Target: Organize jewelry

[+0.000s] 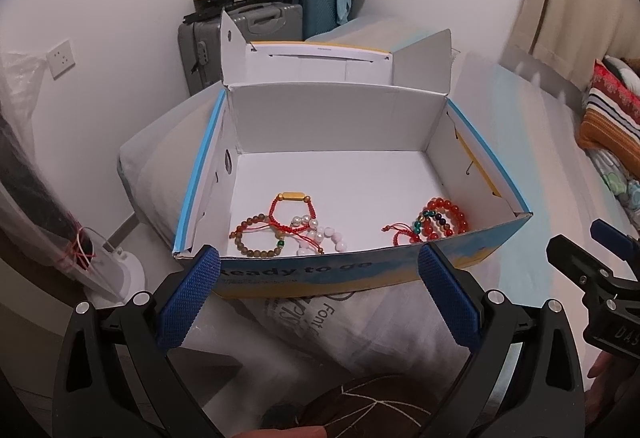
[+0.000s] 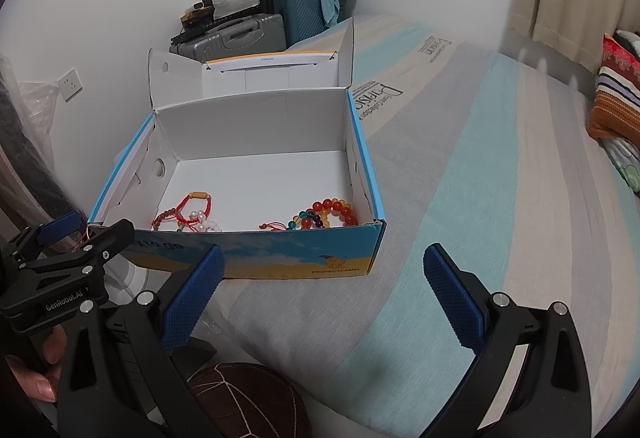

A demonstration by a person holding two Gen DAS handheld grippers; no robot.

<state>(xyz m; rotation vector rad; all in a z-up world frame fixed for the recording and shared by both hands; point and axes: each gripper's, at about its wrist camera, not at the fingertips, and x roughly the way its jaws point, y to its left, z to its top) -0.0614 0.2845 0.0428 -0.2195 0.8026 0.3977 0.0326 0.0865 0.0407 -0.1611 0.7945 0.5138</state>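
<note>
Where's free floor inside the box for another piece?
Back half of the box floor, below the rear wall, is bare, plus a gap between the two clusters. Crowded: red-cord and pearl bracelets front-left, orange bead bracelets in the front-right corner.

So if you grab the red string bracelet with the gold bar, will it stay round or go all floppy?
Probably floppy: the red string bracelet is thin knotted cord, so it would likely sag from the gold bar. It looks light. Its loose ends cross the brown bead bracelet and the white beads, so it may snag and drag them along.
</note>
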